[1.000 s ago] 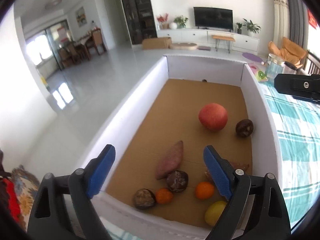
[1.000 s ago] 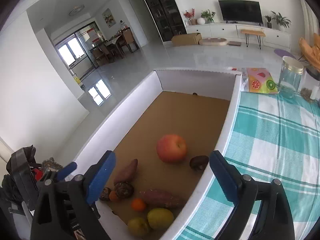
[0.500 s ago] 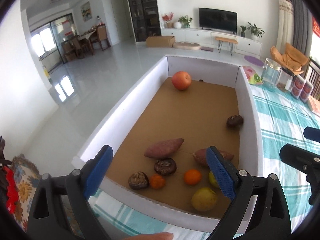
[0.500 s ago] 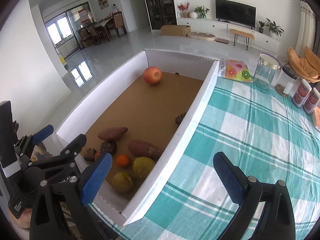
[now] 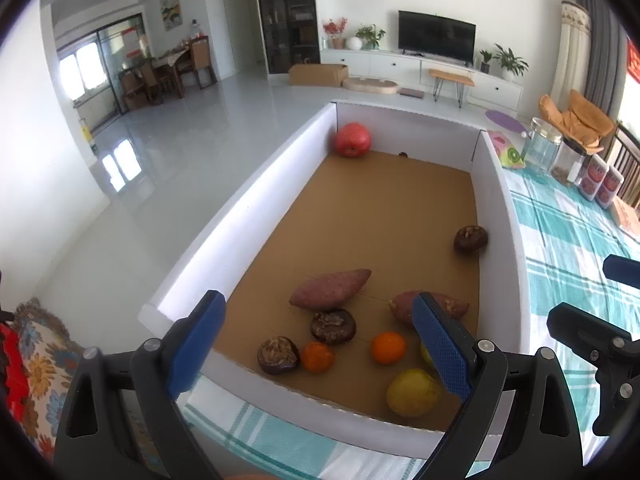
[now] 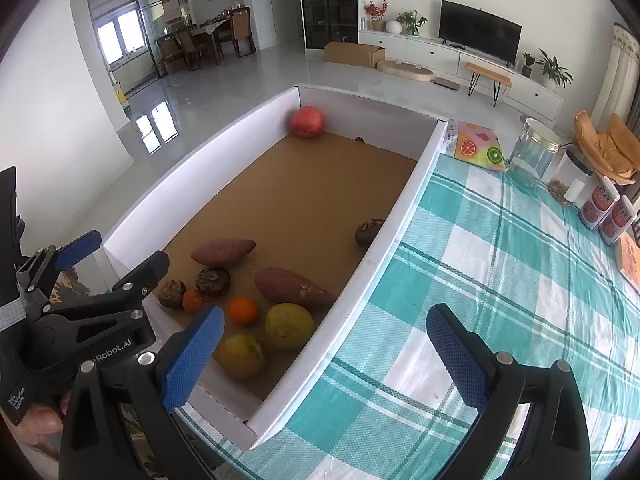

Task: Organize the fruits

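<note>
Left gripper (image 5: pixel 316 340) fingers spread wide, nothing between the pads, held above the near end of the white-walled box (image 5: pixel 224 228); the fruit cluster lies below and beyond the fingers, none touched. Right gripper (image 6: pixel 324 340) fingers also wide apart and empty, straddling the box's right wall near its near corner, left pad over the box, right pad over the checked cloth (image 6: pixel 500 280) on the table. Near end of the box: two yellow-green fruits (image 6: pixel 288 326), two small oranges (image 5: pixel 387 347), two dark wrinkled fruits (image 5: pixel 333 326), then two sweet potatoes (image 5: pixel 330 290) just behind. Another dark fruit (image 5: pixel 470 239) sits alone against the right wall, mid-length. Red apple (image 5: pixel 352 140) lies in the far left corner, well apart from both grippers.
</note>
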`<action>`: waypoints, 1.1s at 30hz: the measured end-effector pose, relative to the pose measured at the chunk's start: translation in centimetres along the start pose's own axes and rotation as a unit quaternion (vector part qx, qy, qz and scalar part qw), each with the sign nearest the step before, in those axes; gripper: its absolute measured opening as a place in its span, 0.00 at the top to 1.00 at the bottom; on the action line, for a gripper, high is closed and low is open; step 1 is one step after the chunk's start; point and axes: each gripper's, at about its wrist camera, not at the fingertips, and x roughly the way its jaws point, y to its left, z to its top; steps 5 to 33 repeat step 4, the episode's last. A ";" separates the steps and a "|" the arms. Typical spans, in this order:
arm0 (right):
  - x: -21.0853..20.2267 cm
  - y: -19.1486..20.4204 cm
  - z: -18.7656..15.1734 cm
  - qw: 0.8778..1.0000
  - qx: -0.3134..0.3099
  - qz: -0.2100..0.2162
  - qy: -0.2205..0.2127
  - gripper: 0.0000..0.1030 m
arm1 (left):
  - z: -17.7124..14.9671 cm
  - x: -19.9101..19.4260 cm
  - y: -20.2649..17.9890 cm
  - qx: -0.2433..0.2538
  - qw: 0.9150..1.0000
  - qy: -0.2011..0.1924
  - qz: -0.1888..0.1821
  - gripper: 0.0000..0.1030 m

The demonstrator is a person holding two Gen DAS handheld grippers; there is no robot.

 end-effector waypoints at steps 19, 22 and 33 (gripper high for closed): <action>0.0 0.4 0.3 1.000 -0.002 0.002 0.000 0.02 | -0.1 -0.1 0.1 -0.006 1.000 0.002 -0.010 0.07; 0.0 0.4 0.3 1.000 -0.002 0.002 0.000 0.02 | -0.1 -0.1 0.1 -0.006 1.000 0.002 -0.010 0.07; 0.0 0.4 0.3 1.000 -0.002 0.002 0.000 0.02 | -0.1 -0.1 0.1 -0.006 1.000 0.002 -0.010 0.07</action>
